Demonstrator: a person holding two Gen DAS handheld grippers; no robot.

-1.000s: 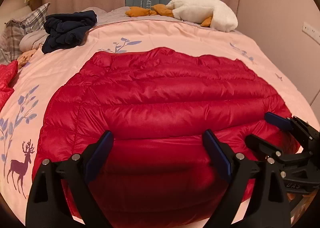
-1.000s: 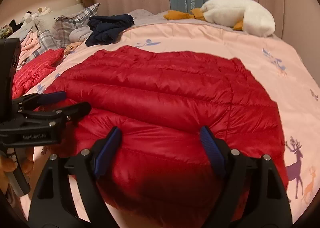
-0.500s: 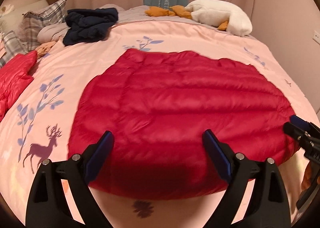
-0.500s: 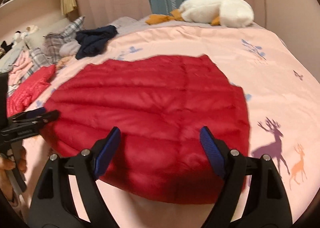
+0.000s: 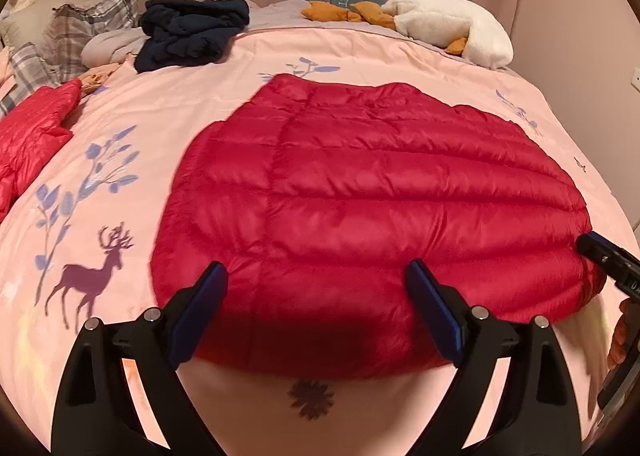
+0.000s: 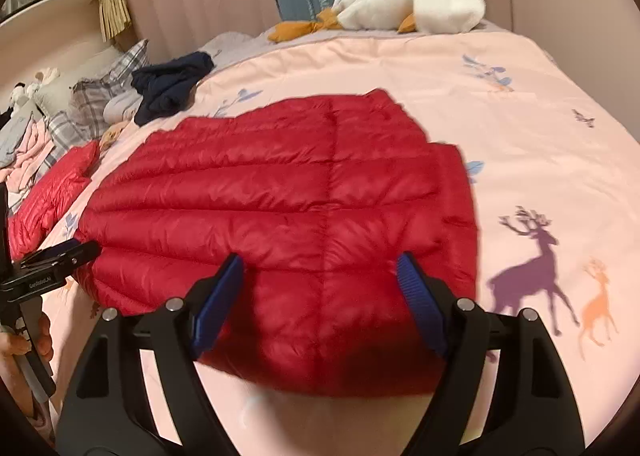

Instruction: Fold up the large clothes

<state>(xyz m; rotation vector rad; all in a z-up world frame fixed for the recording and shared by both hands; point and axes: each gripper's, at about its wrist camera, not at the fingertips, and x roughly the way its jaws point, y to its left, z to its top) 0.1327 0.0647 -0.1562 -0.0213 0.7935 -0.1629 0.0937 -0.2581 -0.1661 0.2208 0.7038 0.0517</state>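
— Where is the jacket lying?

— The red down jacket (image 5: 372, 212) is lying flat on the pink duvet (image 5: 168, 112), folded into a compact block. I am holding my left gripper (image 5: 316, 312) over its near edge, jaws spread wide and pinching nothing.

— And the other one?

— My right gripper (image 6: 320, 292) is hovering likewise, spread and empty. My own fingers (image 6: 218, 306) are covering the near hem, the sleeves are tucked out of sight, and the right edge is smearing with blur.
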